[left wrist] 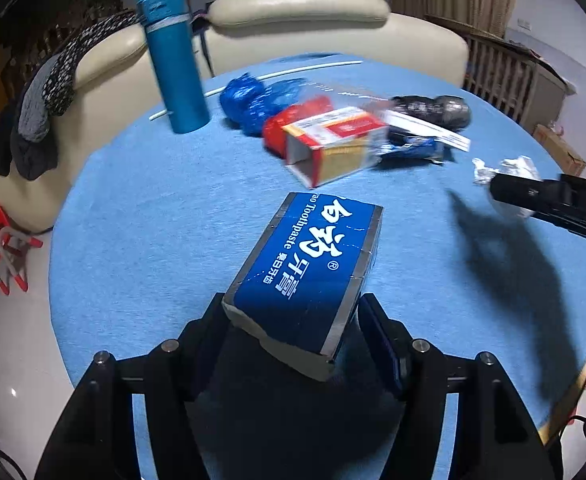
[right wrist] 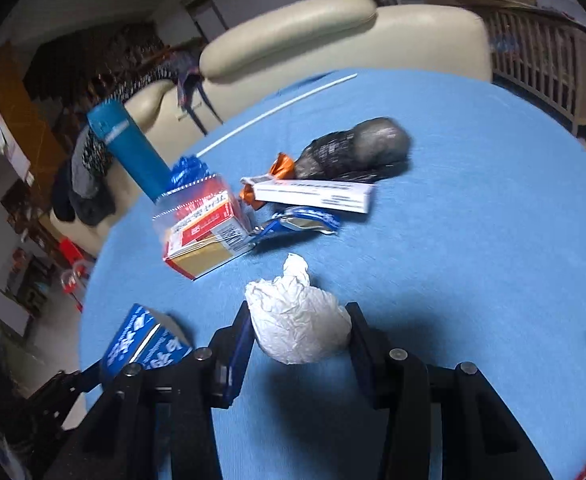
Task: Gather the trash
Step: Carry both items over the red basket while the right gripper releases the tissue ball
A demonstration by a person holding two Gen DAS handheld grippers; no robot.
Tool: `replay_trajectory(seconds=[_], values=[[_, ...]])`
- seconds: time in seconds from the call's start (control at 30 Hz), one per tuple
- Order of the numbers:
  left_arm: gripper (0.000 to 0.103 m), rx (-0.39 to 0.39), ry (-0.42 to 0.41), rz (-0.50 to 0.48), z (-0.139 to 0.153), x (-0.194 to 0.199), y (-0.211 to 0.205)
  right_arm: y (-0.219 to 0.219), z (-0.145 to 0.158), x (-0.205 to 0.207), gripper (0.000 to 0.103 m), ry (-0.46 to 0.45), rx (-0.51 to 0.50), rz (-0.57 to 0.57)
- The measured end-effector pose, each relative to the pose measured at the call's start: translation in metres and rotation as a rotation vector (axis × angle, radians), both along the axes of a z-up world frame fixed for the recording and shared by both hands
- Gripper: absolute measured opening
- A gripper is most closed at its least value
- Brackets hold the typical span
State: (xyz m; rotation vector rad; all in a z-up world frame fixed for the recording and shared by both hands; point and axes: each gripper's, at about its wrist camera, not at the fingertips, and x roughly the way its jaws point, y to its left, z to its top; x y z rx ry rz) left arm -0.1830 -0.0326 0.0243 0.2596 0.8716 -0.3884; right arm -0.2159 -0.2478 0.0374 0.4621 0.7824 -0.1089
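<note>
- L gripper (left wrist: 291,312): I've got it clamped on the blue toothpaste box (left wrist: 309,264), held just above the blue table (left wrist: 141,216).
- R gripper (right wrist: 299,320): pads on both sides of the crumpled white paper wad (right wrist: 297,320), looks gripped imo.
- Further out, mid-table: red/gold carton (right wrist: 203,236) in clear wrap, white long box (right wrist: 313,196), black bag (right wrist: 357,148).
- Teal thermos (left wrist: 175,60) upright at the far edge w/ a cream sofa (left wrist: 301,12) behind.

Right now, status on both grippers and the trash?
Left gripper shut on toothpaste box. Right gripper clamped on crumpled white paper. Red-and-gold box, wrappers, black bag left on table. Nothing blocking.
</note>
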Motion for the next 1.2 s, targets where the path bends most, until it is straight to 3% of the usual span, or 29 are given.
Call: replay_trajectory(seconds=[0.37,0.73,0.97,1.2], values=[[0.067,-0.043,-0.025,-0.159,0.028,-0.054,-0.048,-0.064,0.022,-0.136,0.047,-0.107,0.049,-0.233],[0.067,-0.082,-0.017,-0.418,0.057,-0.114,-0.132,-0.139,0.012,-0.265,0.047,-0.107,0.031,-0.534],[0.067,-0.097,-0.011,-0.553,0.071,-0.148,-0.189,-0.168,-0.001,-0.307,0.047,-0.098,0.053,-0.625],[0.067,-0.081,0.007,-0.678,0.066,-0.18,-0.242,-0.184,-0.012,-0.329,0.05,-0.092,0.082,-0.663]])
